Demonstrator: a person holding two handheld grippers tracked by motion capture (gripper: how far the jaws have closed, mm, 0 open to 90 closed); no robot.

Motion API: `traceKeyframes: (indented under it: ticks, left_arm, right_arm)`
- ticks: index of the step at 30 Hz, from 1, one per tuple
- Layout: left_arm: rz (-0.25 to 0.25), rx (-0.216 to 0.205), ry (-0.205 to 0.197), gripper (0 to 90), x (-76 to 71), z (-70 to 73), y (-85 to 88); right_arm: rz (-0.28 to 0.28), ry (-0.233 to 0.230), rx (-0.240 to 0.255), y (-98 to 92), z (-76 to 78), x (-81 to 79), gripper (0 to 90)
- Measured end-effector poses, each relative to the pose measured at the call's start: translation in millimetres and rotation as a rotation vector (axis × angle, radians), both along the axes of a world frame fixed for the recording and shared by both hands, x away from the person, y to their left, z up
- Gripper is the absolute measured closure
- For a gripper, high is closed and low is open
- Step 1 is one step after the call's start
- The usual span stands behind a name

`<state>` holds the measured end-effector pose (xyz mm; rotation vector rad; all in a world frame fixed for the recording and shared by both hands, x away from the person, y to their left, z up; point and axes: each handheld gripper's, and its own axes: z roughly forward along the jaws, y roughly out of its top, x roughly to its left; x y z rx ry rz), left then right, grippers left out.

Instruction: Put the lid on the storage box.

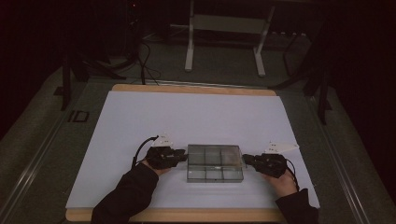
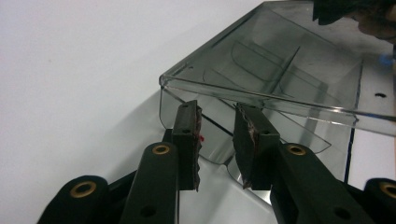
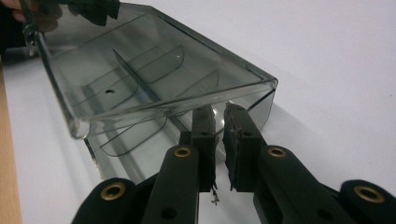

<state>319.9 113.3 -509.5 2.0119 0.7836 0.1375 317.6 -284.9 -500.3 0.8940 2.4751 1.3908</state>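
From the high view, a clear smoky plastic compartment box (image 1: 215, 163) is sitting on a white sheet (image 1: 187, 121) that is covering a wooden table (image 1: 191, 89), toward the near side and about midway across. Dividers are splitting the box into several cells. The left gripper (image 1: 183, 157) is reaching in from the left, its tip meeting the box's left end, while the right gripper (image 1: 246, 160) is meeting the right end; dark sleeves (image 1: 127, 196) are coming in from the bottom edge. Beyond the table, the legs of a pale metal stand (image 1: 189, 49) are standing on a dim floor.

In the left gripper view, the left gripper (image 2: 218, 128) is pointing at the box (image 2: 280, 70) from just under its overhanging rim, the two black jaws standing apart with a clear gap between the pads (image 2: 188, 135). The tips are lying at the box's end wall — whether they are touching it I cannot tell. The other gripper (image 2: 348, 11) is showing as a dark shape at the far end.

In the right gripper view, the right gripper (image 3: 219, 121) is sitting with its jaws nearly together, only a narrow slit between them, the tips tucked beneath the rim of the box (image 3: 140, 70) at its end wall. Whether anything is being pinched in that slit I cannot tell. The wooden table edge (image 3: 7, 154) is running down the left side.
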Motion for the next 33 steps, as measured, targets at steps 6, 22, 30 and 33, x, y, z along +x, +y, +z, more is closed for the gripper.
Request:
traceKeyframes:
  ticks: [6, 22, 30, 33]
  left_arm:
    - [0.001, 0.009, 0.011, 69.4, 1.2, -4.8, 2.1]
    - [0.012, -0.004, 0.027, 56.1, 1.6, -10.4, 7.3]
    - [0.015, -0.032, 0.044, 24.5, 4.0, -9.5, 11.7]
    - [-0.01, -0.04, 0.05, 10.9, 4.0, -10.0, 12.9]
  right_arm:
    - [-0.002, 0.02, -0.002, -0.2, -7.0, 2.7, 82.2]
    - [-0.037, 0.007, -0.038, -4.8, -12.6, 7.6, 69.5]
    - [-0.062, -0.048, -0.06, -5.8, -5.3, 7.8, 30.8]
    - [-0.065, -0.06, -0.066, -4.9, -5.3, 6.5, 18.1]
